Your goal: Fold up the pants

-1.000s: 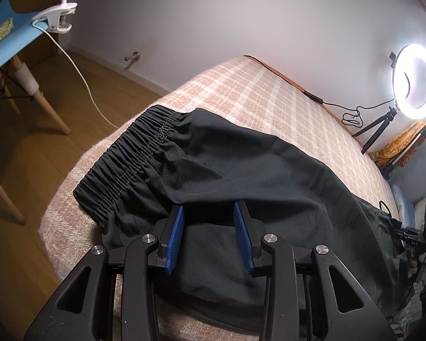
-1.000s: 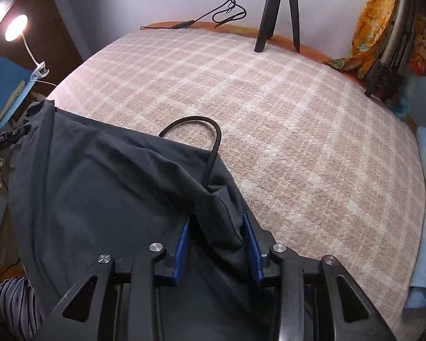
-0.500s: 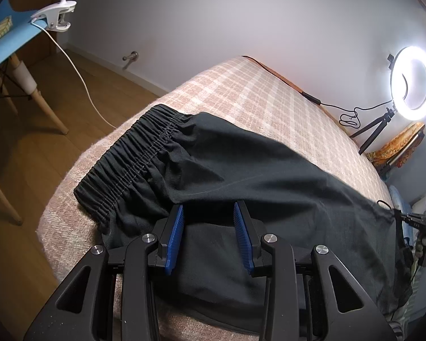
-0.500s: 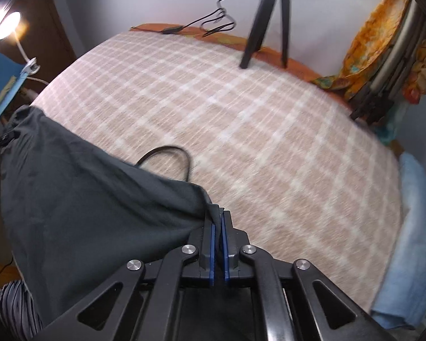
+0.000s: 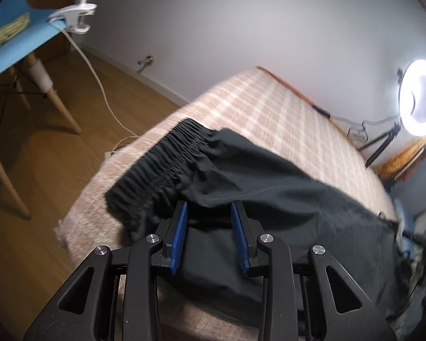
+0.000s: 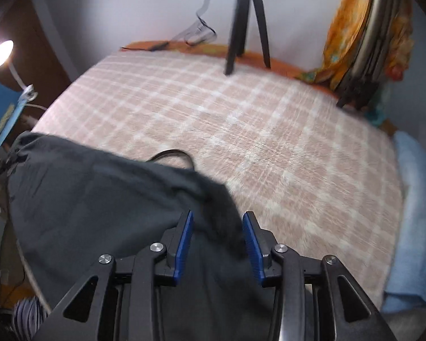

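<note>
From the left wrist view, the black pants point(image 5: 264, 187) lie spread across the near edge of the bed point(image 5: 269, 108), their gathered elastic waistband point(image 5: 162, 170) toward the corner nearest the wooden floor point(image 5: 42, 170) and the legs running off to the right. The left tool point(image 5: 208, 213) stands wide apart just over the cloth below the waistband, gripping nothing. A ring light point(image 5: 417, 96) glows by the far wall, and a blue chair point(image 5: 11, 48) with a clip lamp point(image 5: 73, 17) stands at left. From the right wrist view, the pants point(image 6: 99, 199) cover the lower left of the plaid bed point(image 6: 241, 130), with a thin black cord point(image 6: 170, 153) looping out from under the far edge. The right tool point(image 6: 217, 221) is also spread wide, a raised fold of fabric sitting between its pads but not pinched. The cloth looks light, limp and rather slick, so it will likely sag and slide; a hem, seam or the thick waistband seems the surest place to grip.
</note>
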Demonstrator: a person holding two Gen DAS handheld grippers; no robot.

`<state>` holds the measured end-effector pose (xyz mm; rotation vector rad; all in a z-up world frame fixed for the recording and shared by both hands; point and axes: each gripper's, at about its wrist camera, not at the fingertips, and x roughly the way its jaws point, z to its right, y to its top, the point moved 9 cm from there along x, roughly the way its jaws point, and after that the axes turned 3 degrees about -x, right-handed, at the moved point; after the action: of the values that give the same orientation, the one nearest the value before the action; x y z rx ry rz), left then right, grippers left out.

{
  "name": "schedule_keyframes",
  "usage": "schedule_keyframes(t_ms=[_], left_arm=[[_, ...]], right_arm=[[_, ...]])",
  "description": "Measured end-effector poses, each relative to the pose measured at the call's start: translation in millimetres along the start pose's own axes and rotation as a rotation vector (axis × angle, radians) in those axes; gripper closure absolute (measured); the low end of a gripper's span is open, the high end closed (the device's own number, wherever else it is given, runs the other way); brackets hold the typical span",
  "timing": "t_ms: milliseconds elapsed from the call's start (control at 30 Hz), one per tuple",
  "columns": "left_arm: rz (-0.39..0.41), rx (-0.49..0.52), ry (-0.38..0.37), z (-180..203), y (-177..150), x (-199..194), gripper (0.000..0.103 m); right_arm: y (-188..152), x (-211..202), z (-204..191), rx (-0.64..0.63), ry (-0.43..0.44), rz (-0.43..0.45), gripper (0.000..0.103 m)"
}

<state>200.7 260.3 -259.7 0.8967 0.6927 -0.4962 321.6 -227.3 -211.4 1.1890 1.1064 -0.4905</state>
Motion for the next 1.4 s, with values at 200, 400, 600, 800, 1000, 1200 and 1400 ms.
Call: schedule_keyframes(t_ms=[200,400,600,800,1000,1200,1400], left_arm=[[0.01,-0.011,-0.033,3.1,-4.6,-18.3,0.073],[-0.001,-0.037,-0.071,10.4,-9.8,-20.4,0.066],[-0.027,-0.041,-0.068,13.4,-16.7,-15.6,0.066],[0.007,-0.074,-0.051,-1.6,-11.6,-25.1,0.066],[-0.002,-0.179,-0.082,-25.1,-7.9,-25.9,0.066],[-0.026,-0.207,-0.085,-27.9,-12.1,-14.8,0.066],[0.002,-0.217,-0.075,-33.0,-9.9,-18.4,0.066]], right_arm=[[-53.9,-62.8,-20.0,0.029,0.02,0.099,0.06],[-124.1,-95.0,-47.7,0.029,0.035,0.093,0.06],[-134.3,-124.0,-106.8,-0.061,0.109,0.132,0.06],[-127.8,-108.4,-177.8,-0.256,0.153,0.056,0.058],[-131.7,-59.5,-227.0,-0.439,0.16,-0.082,0.057],[-130.8,-26.6,-254.3,-0.54,0.172,-0.14,0.057],[-131.7,-6.3,-262.8,-0.565,0.197,-0.175,0.061]])
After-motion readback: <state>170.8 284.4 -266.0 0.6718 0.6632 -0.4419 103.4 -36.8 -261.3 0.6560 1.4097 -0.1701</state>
